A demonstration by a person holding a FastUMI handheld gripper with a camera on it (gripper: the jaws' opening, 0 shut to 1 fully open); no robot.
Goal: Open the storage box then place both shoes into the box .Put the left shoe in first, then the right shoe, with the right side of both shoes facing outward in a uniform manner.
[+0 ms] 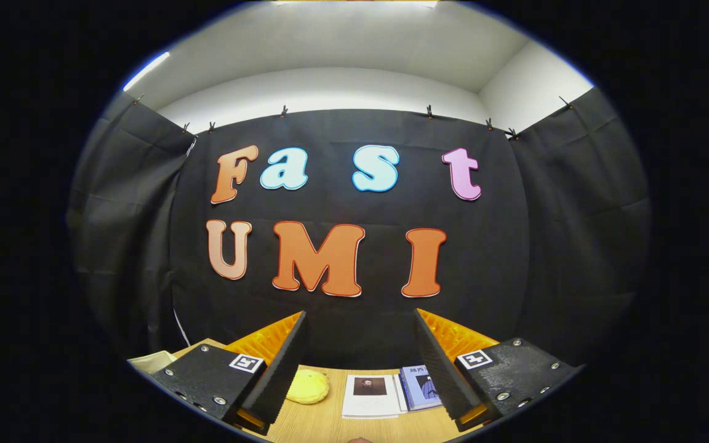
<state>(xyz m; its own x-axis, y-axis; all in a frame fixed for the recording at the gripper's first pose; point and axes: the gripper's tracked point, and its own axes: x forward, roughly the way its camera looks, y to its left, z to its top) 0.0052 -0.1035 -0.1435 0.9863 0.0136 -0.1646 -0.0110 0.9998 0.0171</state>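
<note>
My gripper (359,317) is held up and level, facing the black cloth wall, with its two fingers spread wide apart and nothing between them. Below and between the fingers lies a strip of wooden table (324,424). On that strip I see neither a shoe nor a storage box.
A yellow round soft object (308,386) lies on the table just inside the left finger. Beside it sit a white booklet (369,397) and a blue booklet (421,387), close to the right finger. A pale object (148,361) pokes out beyond the left finger.
</note>
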